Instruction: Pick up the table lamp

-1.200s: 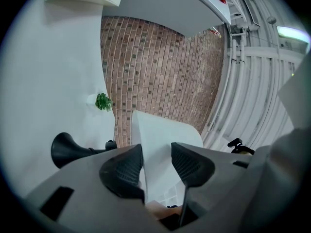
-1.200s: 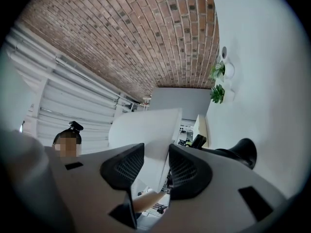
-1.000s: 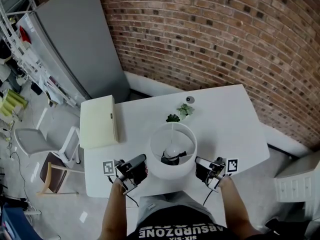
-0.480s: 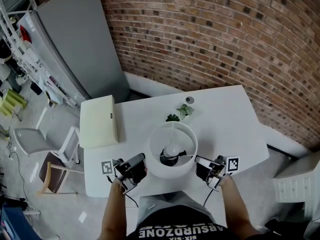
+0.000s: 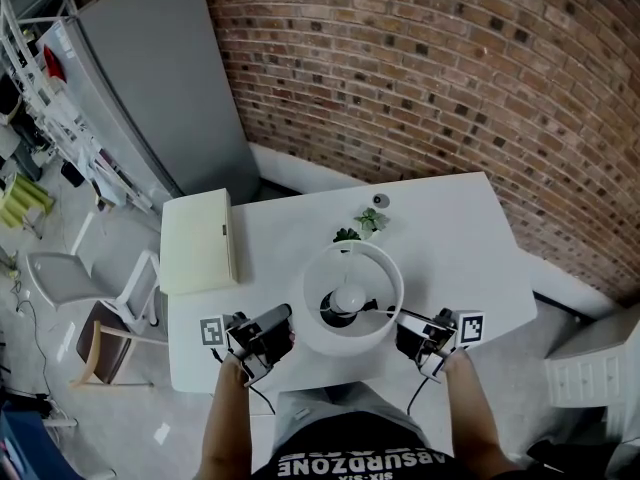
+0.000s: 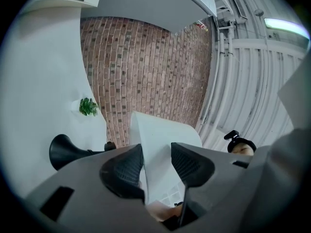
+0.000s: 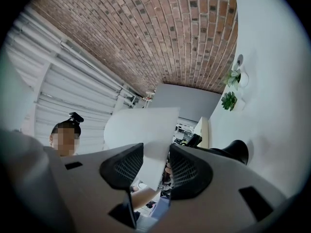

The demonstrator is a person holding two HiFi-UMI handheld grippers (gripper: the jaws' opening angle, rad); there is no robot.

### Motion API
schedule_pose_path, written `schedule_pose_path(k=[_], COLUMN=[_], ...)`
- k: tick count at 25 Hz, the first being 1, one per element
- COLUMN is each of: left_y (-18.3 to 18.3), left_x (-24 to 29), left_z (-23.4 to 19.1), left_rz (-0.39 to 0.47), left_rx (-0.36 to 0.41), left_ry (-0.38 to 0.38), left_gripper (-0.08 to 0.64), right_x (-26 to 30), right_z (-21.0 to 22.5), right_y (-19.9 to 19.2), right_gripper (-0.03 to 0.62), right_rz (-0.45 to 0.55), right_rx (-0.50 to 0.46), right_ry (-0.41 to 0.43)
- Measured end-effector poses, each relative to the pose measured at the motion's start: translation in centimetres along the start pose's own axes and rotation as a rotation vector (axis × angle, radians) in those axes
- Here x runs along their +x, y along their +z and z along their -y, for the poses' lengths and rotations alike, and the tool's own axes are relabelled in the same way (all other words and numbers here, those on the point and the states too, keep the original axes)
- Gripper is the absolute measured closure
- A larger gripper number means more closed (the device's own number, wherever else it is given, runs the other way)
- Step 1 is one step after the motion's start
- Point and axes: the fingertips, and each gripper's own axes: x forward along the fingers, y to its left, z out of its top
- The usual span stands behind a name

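The table lamp has a white drum shade [image 5: 388,280], a bulb [image 5: 350,298] and a black base [image 5: 334,318]. It sits at the near middle of the white table [image 5: 460,248]. My left gripper [image 5: 288,318] is at the shade's left side, and the shade wall [image 6: 160,149] runs between its pads, gripped. My right gripper [image 5: 402,328] holds the right side of the shade [image 7: 141,130] the same way. The black base [image 6: 65,152] shows below to the left in the left gripper view, and the base [image 7: 233,152] shows to the right in the right gripper view.
A cream flat box [image 5: 197,240] lies on the table's left part. A small potted plant [image 5: 362,224] and a little round object [image 5: 380,199] stand behind the lamp. A brick wall runs behind the table, with a grey cabinet [image 5: 150,78] and a chair [image 5: 110,318] at the left.
The shade looks larger and has shifted slightly right in the head view: the lamp has risen toward the camera. Both grippers have stayed on its sides.
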Motion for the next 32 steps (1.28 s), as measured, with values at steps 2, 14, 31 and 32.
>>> schedule_pose_path(k=[2,14,31,32], left_y=[0.0,-0.3,-0.4,-0.5], left_x=[0.2,1.4,3.6,3.7], left_z=[0.5,3.8,9.1,9.3], left_rz=[-0.005,-0.024,0.024,0.024], left_rx=[0.008,0.067,0.104,0.106], left_ry=[-0.008,-0.06,-0.136,-0.14], left_gripper=[0.377,0.377,0.383,0.383], right_x=[0.0,0.5,1.5,1.6], right_z=[-0.4,-4.1,-9.9,-10.2], right_y=[0.1,0.8,2.0,2.0], right_gripper=[0.428,0.426,0.422,0.422], right_rz=[-0.001,0.008,0.074,0.076], right_rx=[-0.011,-0.091,-0.175,-0.18], right_ry=[-0.002,0.021,0.07,0.072])
